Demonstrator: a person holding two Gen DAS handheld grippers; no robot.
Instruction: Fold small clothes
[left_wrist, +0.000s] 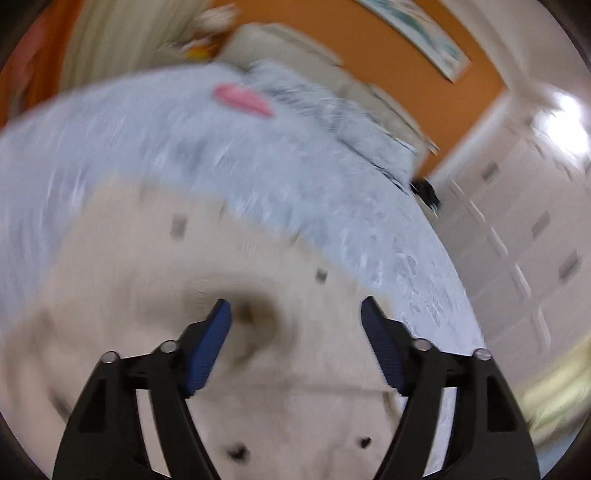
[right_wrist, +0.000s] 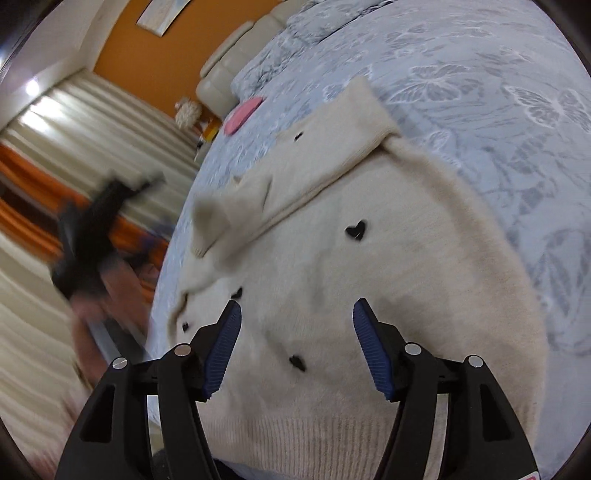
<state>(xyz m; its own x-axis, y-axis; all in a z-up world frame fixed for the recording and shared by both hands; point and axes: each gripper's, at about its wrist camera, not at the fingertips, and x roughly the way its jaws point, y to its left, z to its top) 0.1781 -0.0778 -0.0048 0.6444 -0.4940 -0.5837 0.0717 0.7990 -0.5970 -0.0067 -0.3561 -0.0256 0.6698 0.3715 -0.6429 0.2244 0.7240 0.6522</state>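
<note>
Orange walls, pale striped curtains and a bed under a blue-grey butterfly-print bedspread (right_wrist: 461, 85) set the scene, so let's start at the tools.

Right tool (right_wrist: 297, 314) hangs with its ribbed blue pads spread wide apart, nothing between them, poised above the cream fuzzy knit cardigan with small black hearts (right_wrist: 369, 277). Left tool (left_wrist: 295, 312) is equally wide open and empty, looking down on the same garment; that view is smeared with motion blur, so fine detail there is lost.

The cardigan lies flat on the bed, ribbed hem nearest the right tool. One ribbed-cuff sleeve (right_wrist: 325, 147) is already laid diagonally across the chest, and the cuff of the other pokes up near the bed's edge. My read: sleeves are in, and the body fold is the step in hand.

Next move calls for both tools to pinch the hem corners through both layers and carry them up toward the collar. It looks a soft, lofty knit, thick at the ribbing, so it should bunch easily and may drag the loose sleeve askew.

Further out, a flat pink oval object (right_wrist: 243, 112) rests on the bedspread, well apart from the cardigan, and a cream padded headboard (right_wrist: 236, 55) closes the far end.
</note>
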